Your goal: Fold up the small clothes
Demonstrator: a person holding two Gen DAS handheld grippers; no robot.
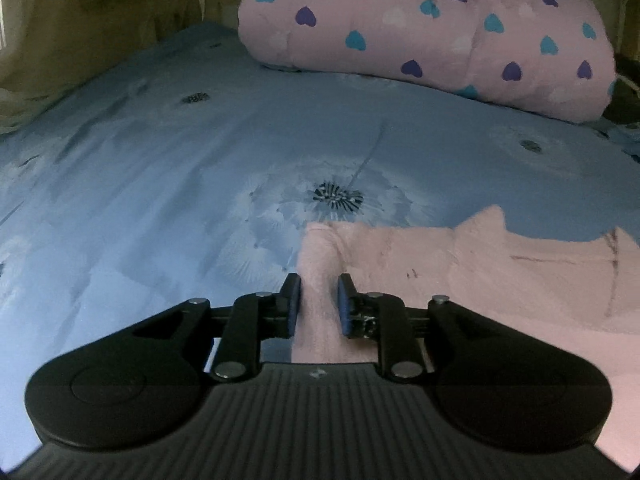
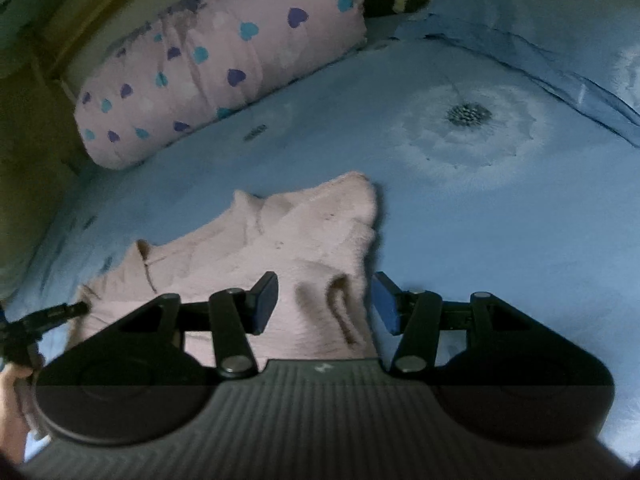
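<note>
On the bed (image 1: 160,184), I pinch the soft, limp pink garment (image 1: 500,280) by its edge with my left hand-held gripper (image 1: 318,304); my right hand-held gripper (image 2: 326,302) straddles the opposite hem, jaws apart.

The pink garment (image 2: 280,240) looks like fuzzy, matt fleece. The bedsheet (image 1: 160,184) is smooth printed cloth with a slight sheen. The heart quilt (image 1: 420,32) is soft, puffy fabric. Both claws are matt black plastic with ribbed tops and shiny metal pins.
</note>
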